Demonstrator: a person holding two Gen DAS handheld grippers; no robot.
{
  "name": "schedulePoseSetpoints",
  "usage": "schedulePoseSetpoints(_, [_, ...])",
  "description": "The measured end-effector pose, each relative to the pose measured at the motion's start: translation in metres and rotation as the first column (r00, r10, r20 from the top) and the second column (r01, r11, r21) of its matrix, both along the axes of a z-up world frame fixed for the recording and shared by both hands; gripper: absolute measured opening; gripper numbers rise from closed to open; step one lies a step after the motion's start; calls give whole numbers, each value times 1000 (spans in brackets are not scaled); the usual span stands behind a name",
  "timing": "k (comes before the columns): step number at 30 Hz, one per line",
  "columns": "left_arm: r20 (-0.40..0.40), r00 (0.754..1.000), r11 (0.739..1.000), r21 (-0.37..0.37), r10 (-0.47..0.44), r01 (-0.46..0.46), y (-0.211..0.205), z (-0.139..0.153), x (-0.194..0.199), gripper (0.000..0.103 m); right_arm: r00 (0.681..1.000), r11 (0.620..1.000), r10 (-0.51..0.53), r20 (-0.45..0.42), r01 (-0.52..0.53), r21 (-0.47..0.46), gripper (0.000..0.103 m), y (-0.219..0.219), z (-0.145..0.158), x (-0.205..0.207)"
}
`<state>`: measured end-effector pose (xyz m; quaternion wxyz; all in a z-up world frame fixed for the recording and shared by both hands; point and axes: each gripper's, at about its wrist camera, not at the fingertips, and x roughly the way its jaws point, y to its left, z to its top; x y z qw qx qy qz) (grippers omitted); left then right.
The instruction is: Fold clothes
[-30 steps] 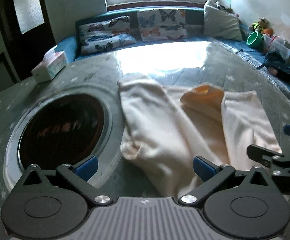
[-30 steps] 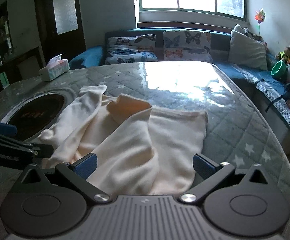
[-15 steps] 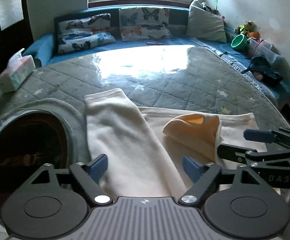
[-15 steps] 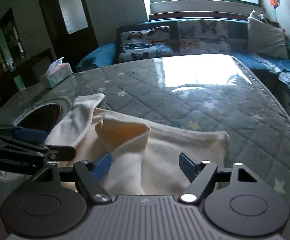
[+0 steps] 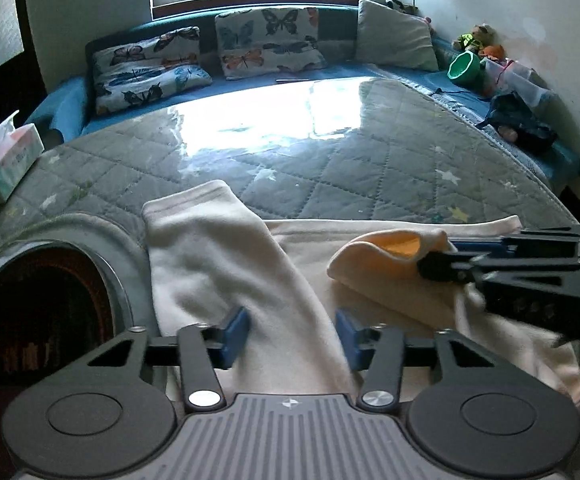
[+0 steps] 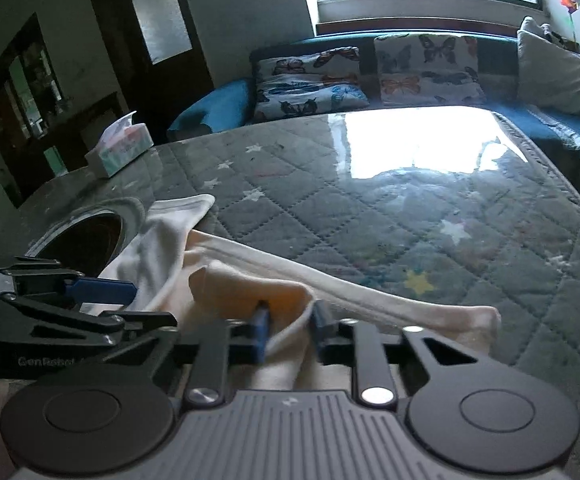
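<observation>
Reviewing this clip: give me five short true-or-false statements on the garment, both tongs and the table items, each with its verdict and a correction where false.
1. The right tongs have their fingers either side of the cream garment's folded cuff. True.
2. The left tongs are shut on the garment. False: they are open, fingers apart over the cloth.
3. A tissue box sits on the quilted table cover. True.
4. The garment covers the round opening in the table completely. False: it lies beside the opening, which shows dark.
5. The green cup stands on the garment. False: it stands far off, by the wall.
</observation>
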<state>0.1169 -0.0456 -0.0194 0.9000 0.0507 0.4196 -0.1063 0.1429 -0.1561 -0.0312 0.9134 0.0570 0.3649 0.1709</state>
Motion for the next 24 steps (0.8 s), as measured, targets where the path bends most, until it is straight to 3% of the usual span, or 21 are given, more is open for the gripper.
schedulePoseSetpoints(4, [16, 1000, 1000, -8, -10, 10, 6, 1, 1, 17, 997, 999, -49, 57, 49, -2, 5, -15, 14, -19])
schedulePoseSetpoints(7, [20, 1000, 999, -41, -7, 7, 14, 2, 1, 7, 989, 995, -101, 105, 103, -10, 4, -33, 29, -39])
schedulePoseSetpoints(17, [124, 988, 983, -169, 88, -66, 63, 42, -40, 4, 930, 941, -315, 187, 332, -67, 4, -114, 57, -132])
schedulePoseSetpoints(24, [189, 964, 960, -243, 187, -138, 125, 74, -106, 4, 886, 883, -437, 156, 456, -115, 4, -147, 46, -183])
